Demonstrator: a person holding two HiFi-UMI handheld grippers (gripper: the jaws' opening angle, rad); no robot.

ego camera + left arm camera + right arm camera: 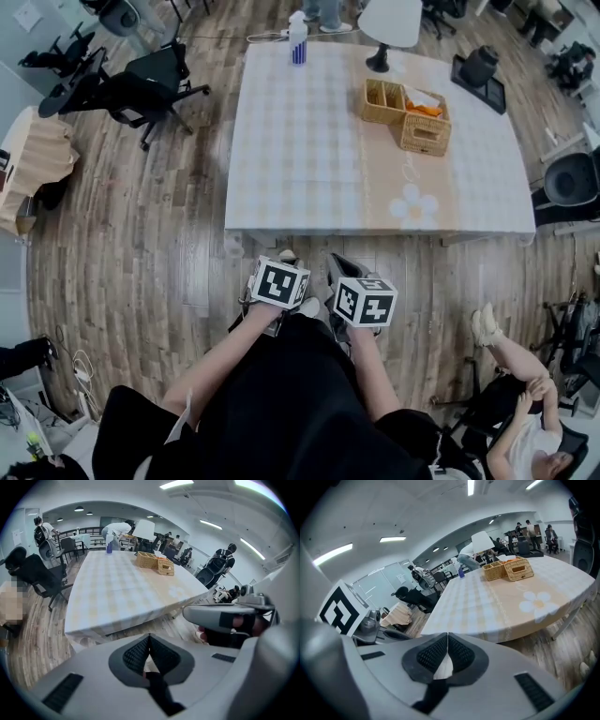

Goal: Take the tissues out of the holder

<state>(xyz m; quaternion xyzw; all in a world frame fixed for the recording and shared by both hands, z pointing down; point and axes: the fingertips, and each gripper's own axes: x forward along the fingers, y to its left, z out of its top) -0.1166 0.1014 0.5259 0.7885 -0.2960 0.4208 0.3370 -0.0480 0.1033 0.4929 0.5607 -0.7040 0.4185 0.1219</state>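
Short of the near edge of a checked-cloth table point(309, 169), a person holds the left tongs point(284, 258) and right tongs point(341, 267) close to the body above the wood floor point(141, 234), seen from the head view. The wicker holder point(425, 131) sits well apart from both, on the table's far right part just beside a second basket point(382, 101), with white tissues point(423, 97) showing at its top. Nothing appears taken out, so the whole job looks left to do, beginning with the approach. A spray bottle point(298, 39) and a white-shaded lamp point(389, 23) stand at the far edge, and office chairs point(155, 80) crowd the left.

Left gripper view: the jaws are pressed together on nothing, and the holder lies far down the cloth, with people at the back of an open office under strip lights.

Right gripper view: the jaws are likewise closed and empty, with a flower print on the cloth's near corner and the holder beyond it
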